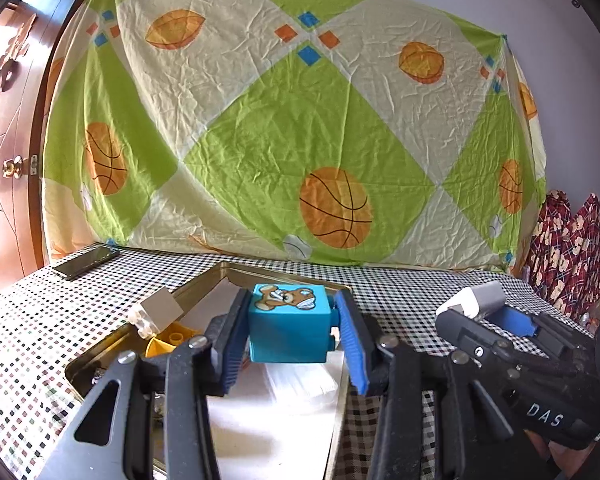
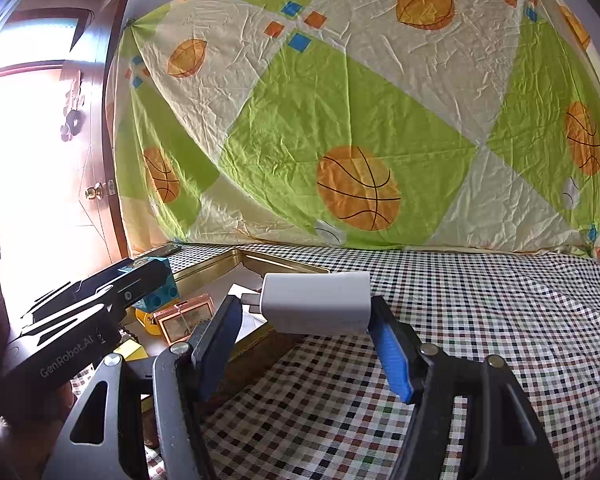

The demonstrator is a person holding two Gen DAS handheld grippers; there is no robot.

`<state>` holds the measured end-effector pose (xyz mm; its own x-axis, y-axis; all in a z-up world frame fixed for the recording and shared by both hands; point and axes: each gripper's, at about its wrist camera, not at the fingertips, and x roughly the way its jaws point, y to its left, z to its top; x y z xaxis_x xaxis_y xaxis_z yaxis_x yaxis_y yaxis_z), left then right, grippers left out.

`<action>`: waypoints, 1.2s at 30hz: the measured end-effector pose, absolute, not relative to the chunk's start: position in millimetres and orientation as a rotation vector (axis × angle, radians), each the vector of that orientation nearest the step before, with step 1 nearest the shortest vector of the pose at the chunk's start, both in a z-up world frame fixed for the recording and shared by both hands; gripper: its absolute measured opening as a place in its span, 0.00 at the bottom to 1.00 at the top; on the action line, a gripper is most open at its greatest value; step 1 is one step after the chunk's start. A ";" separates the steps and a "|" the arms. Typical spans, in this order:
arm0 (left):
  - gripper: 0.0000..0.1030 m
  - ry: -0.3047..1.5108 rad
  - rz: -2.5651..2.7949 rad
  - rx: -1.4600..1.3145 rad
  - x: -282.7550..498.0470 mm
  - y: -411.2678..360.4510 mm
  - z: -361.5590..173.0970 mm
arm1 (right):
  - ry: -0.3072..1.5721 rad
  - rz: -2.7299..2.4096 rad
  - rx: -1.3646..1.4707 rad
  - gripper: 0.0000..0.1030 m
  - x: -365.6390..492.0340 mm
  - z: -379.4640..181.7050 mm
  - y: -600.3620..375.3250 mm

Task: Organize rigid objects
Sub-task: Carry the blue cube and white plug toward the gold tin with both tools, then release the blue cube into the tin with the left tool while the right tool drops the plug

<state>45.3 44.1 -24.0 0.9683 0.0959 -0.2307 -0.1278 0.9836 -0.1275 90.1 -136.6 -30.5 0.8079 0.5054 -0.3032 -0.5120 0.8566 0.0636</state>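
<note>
My left gripper (image 1: 290, 328) is shut on a teal toy block with a bear picture (image 1: 288, 326) and holds it over the gold metal tin (image 1: 204, 280). My right gripper (image 2: 306, 316) is shut on a white plug-in charger (image 2: 316, 302) and holds it above the checkered cloth just right of the tin (image 2: 284, 265). The right gripper with the charger (image 1: 474, 300) also shows at the right of the left wrist view. The left gripper and the teal block (image 2: 160, 294) show at the left of the right wrist view.
In the tin lie a yellow toy piece (image 1: 168, 342), a clear block (image 1: 156, 312), white paper (image 1: 280, 420) and a small copper frame (image 2: 184, 320). A dark phone (image 1: 86, 262) lies at the table's far left. A basketball-print sheet (image 1: 300, 140) hangs behind. A wooden door (image 1: 8, 160) stands left.
</note>
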 end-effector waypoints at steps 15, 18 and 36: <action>0.41 0.229 0.135 -0.173 42.6 65.1 -25.1 | 0.324 0.587 -0.047 0.64 87.3 -31.9 -111.7; 0.41 0.229 0.146 -0.180 42.6 70.6 -25.1 | 0.326 0.595 -0.055 0.64 86.7 -32.4 -106.7; 0.41 0.293 0.223 -0.192 51.9 106.6 -30.8 | 0.350 0.637 -0.119 0.64 87.9 -35.8 -69.5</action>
